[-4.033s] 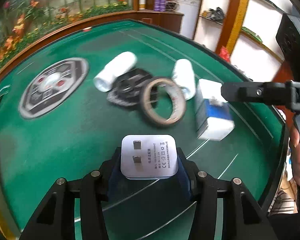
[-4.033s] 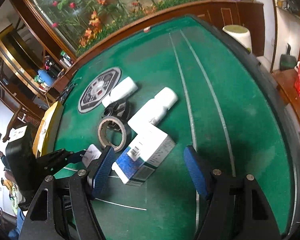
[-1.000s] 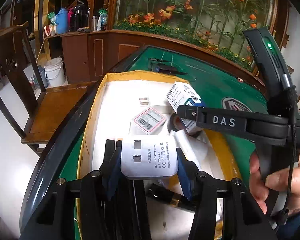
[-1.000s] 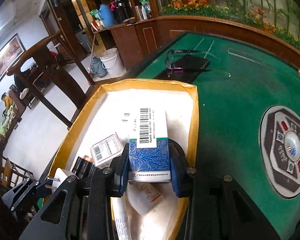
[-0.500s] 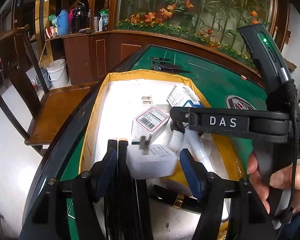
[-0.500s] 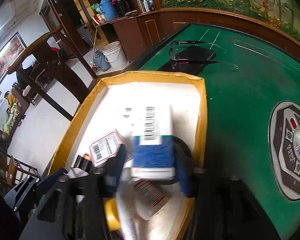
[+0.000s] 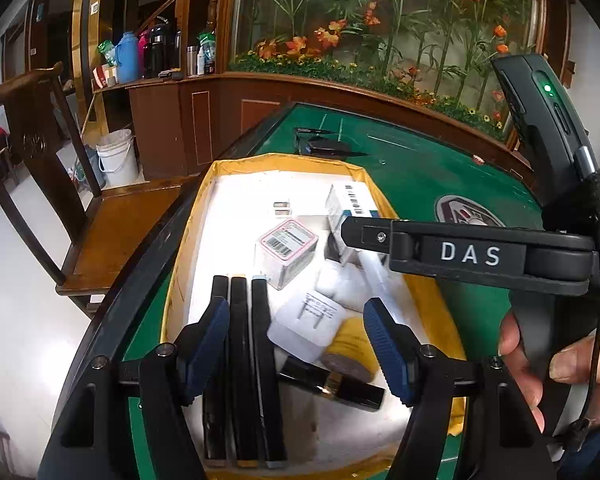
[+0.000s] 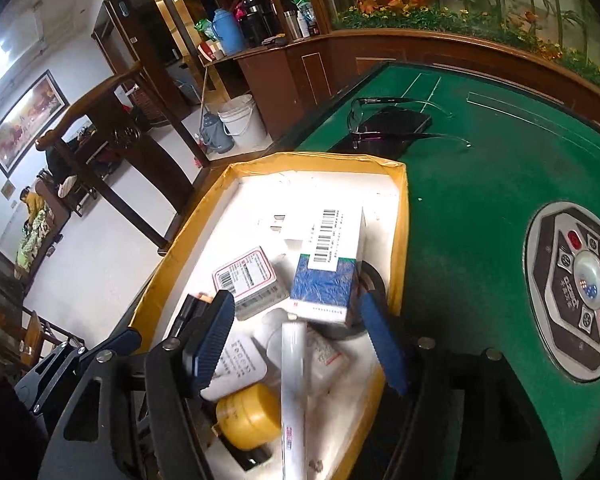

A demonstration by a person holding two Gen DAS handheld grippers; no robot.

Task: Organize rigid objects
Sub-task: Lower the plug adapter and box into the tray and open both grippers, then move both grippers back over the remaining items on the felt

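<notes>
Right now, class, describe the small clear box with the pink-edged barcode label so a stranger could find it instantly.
Find the yellow-walled cardboard box at the green table's edge. Near its middle, the small clear plastic box lies beside the blue-and-white carton. It alone is see-through, with a pink-bordered barcode label on top.

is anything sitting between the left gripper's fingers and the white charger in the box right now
Nothing visible does. The left gripper is open directly over the white charger, which lies in the yellow box against a yellow jar.

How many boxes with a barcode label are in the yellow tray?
2: a pink-edged box near the tray's middle, and a blue-and-white box toward the table side, resting on other things. More may be hidden underneath.
</notes>
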